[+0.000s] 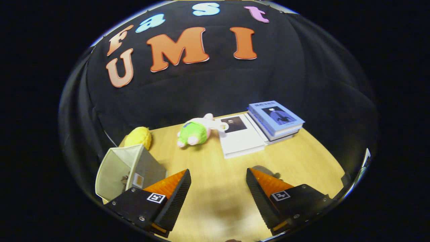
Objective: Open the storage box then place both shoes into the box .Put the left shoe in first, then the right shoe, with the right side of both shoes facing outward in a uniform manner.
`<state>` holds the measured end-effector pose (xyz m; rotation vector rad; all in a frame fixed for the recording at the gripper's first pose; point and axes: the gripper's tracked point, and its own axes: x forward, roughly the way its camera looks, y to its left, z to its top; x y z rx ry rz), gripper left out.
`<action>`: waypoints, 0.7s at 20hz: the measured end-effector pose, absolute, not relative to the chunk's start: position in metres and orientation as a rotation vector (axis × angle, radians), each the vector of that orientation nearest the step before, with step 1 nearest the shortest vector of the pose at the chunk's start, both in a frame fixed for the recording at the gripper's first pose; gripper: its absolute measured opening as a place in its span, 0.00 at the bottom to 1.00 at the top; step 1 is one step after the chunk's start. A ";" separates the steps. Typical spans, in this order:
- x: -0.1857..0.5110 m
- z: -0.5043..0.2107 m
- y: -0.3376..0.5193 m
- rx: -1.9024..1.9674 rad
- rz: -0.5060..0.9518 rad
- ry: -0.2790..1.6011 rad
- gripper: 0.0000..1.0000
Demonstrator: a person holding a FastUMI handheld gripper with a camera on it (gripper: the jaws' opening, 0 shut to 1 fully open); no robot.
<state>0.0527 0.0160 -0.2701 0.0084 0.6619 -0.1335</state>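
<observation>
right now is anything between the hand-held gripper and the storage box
Nothing visible does. The hand-held gripper is open over bare table; the storage box sits right beside and just ahead of one finger, tipped on its side.

We saw the pale storage box [129, 169] lying tipped with its opening toward us at ten o'clock, just beyond the left finger.

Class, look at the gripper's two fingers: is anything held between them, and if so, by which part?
Nothing is held. The gripper is open, its fingers spread wide apart over bare wooden table, with no object between them.
</observation>
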 end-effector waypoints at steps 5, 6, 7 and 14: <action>0.029 -0.277 -0.069 -0.002 -0.227 0.681 0.99; 0.024 -0.281 -0.078 -0.001 -0.232 0.690 0.99; 0.020 -0.285 -0.086 -0.005 -0.238 0.700 0.98; 0.000 -0.332 -0.126 0.005 -0.255 0.775 0.99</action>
